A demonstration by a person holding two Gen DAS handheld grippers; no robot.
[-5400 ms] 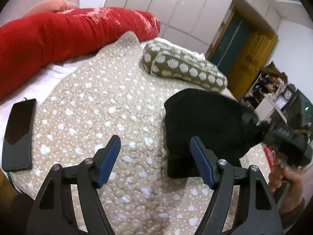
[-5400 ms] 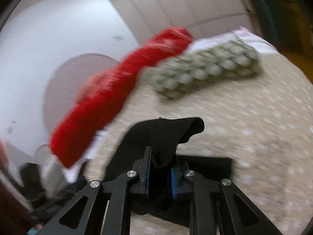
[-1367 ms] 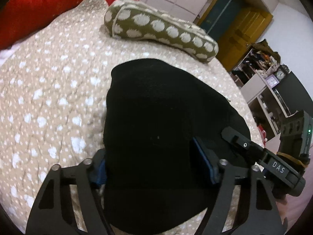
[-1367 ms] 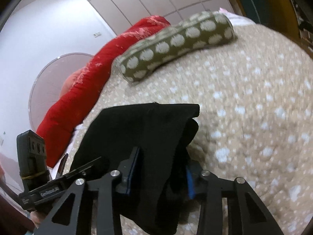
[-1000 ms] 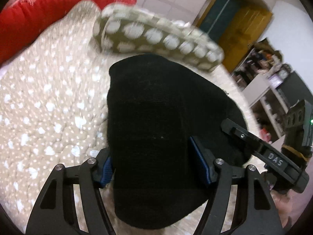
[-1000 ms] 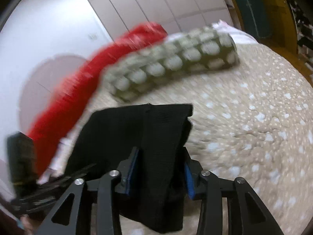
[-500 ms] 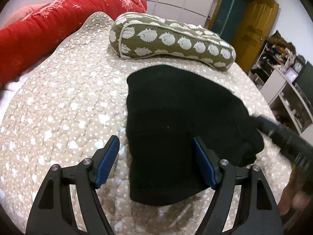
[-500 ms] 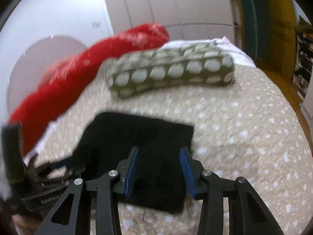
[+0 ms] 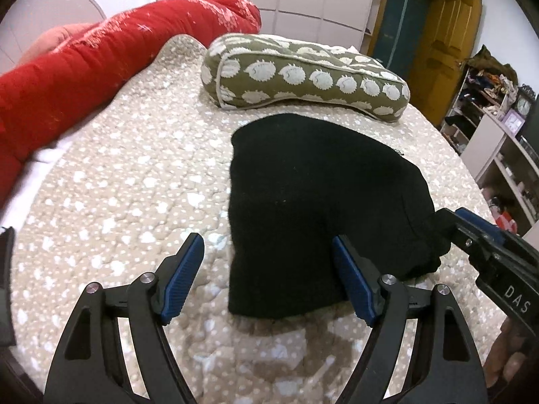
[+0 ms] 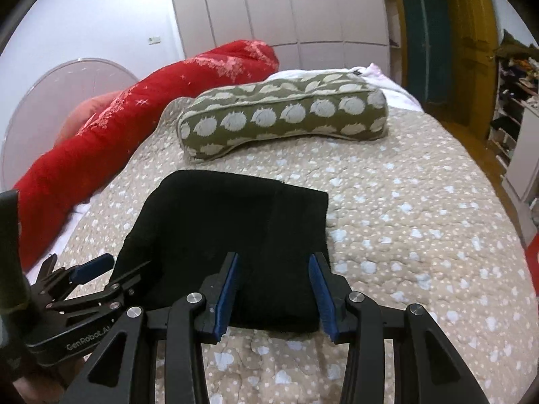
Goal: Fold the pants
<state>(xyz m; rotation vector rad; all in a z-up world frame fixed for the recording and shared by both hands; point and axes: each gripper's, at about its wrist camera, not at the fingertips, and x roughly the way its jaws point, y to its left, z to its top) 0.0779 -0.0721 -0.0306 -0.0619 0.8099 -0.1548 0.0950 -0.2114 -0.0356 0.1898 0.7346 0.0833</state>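
Note:
The black pants (image 9: 320,202) lie folded in a flat bundle on the beige quilted bedspread (image 9: 134,185). My left gripper (image 9: 269,277) hovers just before their near left corner. Its jaws are opening, and the blue pads (image 9: 183,274) touch no cloth. In the right wrist view the pants (image 10: 229,229) lie beyond and under my right gripper (image 10: 274,289), whose fingers stand apart and clear of the near edge. The right gripper (image 9: 471,232) reaches toward the bundle's right end in the left wrist view. The left gripper (image 10: 91,266) shows at the lower left of the right wrist view.
A green bolster pillow with white spots (image 9: 303,74) lies across the bed behind the pants. A red duvet roll (image 9: 101,57) runs along the left side. A dark phone (image 9: 6,269) sits at the left bed edge. Shelves (image 9: 498,141) and a door stand to the right.
Both grippers let go of the pants and drew back and up. The bundle, held between the fingers before, now rests flat on the quilt. The left jaws have spread wider.

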